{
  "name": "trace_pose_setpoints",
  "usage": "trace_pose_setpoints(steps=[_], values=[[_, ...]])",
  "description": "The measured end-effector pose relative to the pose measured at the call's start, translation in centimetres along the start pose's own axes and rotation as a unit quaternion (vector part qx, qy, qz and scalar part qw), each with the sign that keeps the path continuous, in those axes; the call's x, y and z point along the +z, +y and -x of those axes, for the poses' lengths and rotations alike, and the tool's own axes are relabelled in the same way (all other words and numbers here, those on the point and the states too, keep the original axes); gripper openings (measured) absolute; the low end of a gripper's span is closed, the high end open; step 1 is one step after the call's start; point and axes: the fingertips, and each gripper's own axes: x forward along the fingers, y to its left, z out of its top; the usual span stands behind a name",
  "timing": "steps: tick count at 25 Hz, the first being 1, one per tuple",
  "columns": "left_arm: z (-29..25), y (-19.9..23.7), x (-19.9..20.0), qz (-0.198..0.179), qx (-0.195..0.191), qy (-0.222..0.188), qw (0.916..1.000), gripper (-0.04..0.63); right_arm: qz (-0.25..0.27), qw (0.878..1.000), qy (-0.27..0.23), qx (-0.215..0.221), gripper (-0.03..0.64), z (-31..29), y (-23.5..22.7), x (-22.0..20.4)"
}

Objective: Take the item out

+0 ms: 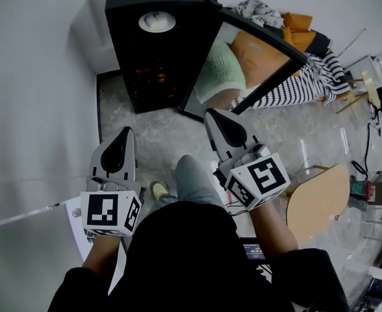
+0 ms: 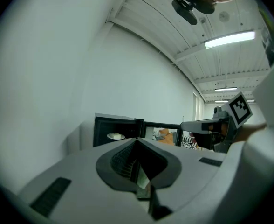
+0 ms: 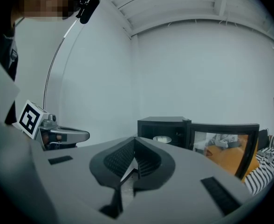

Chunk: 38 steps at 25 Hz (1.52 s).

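Observation:
A black cabinet (image 1: pixel 153 70) stands on the floor ahead with its glass door (image 1: pixel 243 67) swung open to the right. Inside it, on a shelf, lies a white dish (image 1: pixel 156 22), also seen in the left gripper view as a small white dish (image 2: pixel 115 136) and in the right gripper view (image 3: pixel 161 139). My left gripper (image 1: pixel 127 132) is shut and empty, well short of the cabinet, pointing at it (image 2: pixel 137 143). My right gripper (image 1: pixel 211 114) is shut with nothing held (image 3: pixel 135 143), its tip close to the door's lower edge.
A white wall (image 1: pixel 28 109) runs along the left. Striped fabric (image 1: pixel 301 86) and orange cushions (image 1: pixel 298 28) lie behind the door. A wooden board (image 1: pixel 318 203) and cables sit at the right. A person's leg and shoe (image 1: pixel 158 190) are between the grippers.

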Motion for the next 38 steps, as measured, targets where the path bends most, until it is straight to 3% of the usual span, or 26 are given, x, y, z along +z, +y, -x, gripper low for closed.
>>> trace_pose_setpoints(steps=[12, 38], values=[[-3.7, 1.4, 0.2, -0.006, 0.004, 0.01, 0.9999, 0.005, -0.016, 1.0, 0.005, 0.018, 0.005, -4.0, -2.1, -0.8], [-24.5, 5.5, -0.1, 0.003, 0.002, 0.061, 0.9981, 0.005, -0.067, 0.995, 0.054, 0.048, 0.005, -19.6, -16.9, -3.9]])
